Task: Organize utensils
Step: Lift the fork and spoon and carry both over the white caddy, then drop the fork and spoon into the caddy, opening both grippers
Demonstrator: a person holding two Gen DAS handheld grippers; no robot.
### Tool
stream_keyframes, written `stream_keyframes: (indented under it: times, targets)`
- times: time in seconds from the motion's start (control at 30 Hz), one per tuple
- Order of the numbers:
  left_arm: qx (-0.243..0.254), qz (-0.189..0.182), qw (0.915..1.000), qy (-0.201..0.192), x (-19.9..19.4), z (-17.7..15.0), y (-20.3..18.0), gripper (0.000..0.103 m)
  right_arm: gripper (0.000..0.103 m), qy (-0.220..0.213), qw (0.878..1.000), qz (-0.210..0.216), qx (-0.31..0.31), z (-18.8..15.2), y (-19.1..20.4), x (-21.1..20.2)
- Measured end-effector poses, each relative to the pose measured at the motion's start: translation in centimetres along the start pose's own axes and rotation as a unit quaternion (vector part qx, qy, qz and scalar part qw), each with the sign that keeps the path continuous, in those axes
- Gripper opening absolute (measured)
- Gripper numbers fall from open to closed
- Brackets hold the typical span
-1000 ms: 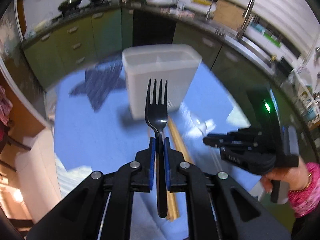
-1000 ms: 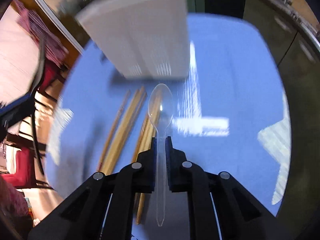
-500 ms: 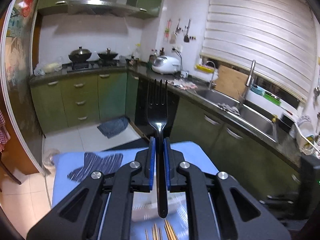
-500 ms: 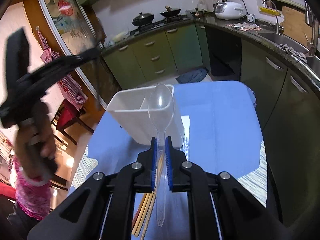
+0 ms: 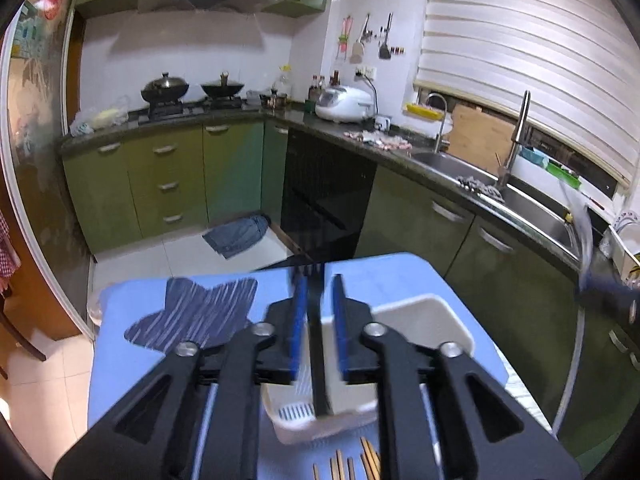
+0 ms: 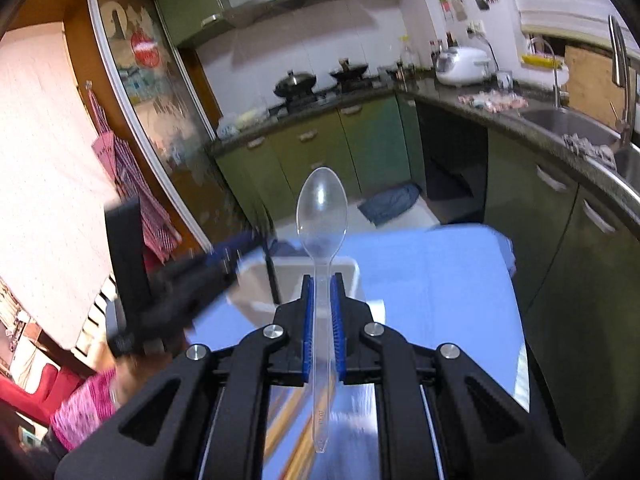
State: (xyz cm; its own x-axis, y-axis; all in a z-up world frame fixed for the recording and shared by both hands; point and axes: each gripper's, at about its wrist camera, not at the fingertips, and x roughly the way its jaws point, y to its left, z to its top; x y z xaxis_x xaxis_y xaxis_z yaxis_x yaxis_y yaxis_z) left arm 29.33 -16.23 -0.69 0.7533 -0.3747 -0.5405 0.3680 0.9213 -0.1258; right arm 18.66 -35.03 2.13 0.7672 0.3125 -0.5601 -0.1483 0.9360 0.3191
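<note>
In the left wrist view my left gripper (image 5: 318, 292) hangs over the white utensil container (image 5: 432, 320). Its jaws are opening. The black fork (image 5: 318, 344) stands between the blue pads (image 5: 298, 320) with a gap beside it, its handle reaching down into the container. My right gripper (image 6: 322, 280) is shut on the clear plastic spoon (image 6: 322, 216), bowl up, above the near side of the container (image 6: 256, 280). In the right wrist view the left gripper (image 6: 236, 252) shows blurred at the container's left. Wooden chopsticks (image 5: 368, 460) lie on the blue table (image 5: 400, 276).
A dark blue star-shaped patch (image 5: 200, 312) marks the table's far left. A hand with a pink sleeve (image 6: 84, 408) holds the left gripper. Green kitchen cabinets (image 5: 168, 184) and a sink counter (image 5: 520, 200) ring the table. Red chairs (image 6: 48, 384) stand at the left.
The left gripper's jaws have parted and the fork has slid down between them toward the container. The right gripper has risen with the spoon.
</note>
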Motion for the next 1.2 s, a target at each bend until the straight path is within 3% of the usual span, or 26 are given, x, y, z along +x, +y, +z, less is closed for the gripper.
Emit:
stream_keyframes:
  times: [0.07,0.3,0.4,0.63,0.83,0.97,1.13,1.2]
  targets:
    - [0.008,0.003,1.0000,0.002,-0.2,-0.4,0.0,0.028,0.009,-0.025,1.000,-0.004,-0.008,1.2,0.7,0.3]
    - [0.010,-0.005,0.9999,-0.001,-2.8,-0.9,0.4,0.028,0.009,-0.142,0.989,-0.025,-0.022,5.2,3.3,2.6]
    - [0.013,-0.007,0.9999,0.002,-4.3,-1.5,0.5,0.028,0.009,-0.167,0.985,-0.040,-0.033,5.6,3.8,4.6]
    - [0.020,-0.006,0.9993,0.031,-6.6,-4.0,1.1,0.032,0.009,-0.147,0.986,-0.053,-0.058,2.1,2.6,9.3]
    - [0.027,-0.006,0.9981,0.054,-7.3,-5.5,1.5,0.032,0.009,-0.142,0.986,-0.044,-0.070,-1.6,1.5,8.5]
    - [0.026,-0.025,0.9939,0.105,-6.5,-7.3,1.0,0.032,0.011,-0.111,0.989,-0.056,-0.085,-3.4,1.2,8.9]
    - [0.024,-0.037,0.9882,0.147,-5.7,-9.5,0.5,0.032,0.023,-0.099,0.988,-0.065,-0.103,-5.2,1.2,8.7]
    - [0.026,-0.038,0.9868,0.156,-5.8,-10.2,0.5,0.032,0.034,-0.101,0.987,-0.062,-0.106,-5.6,1.3,8.4]
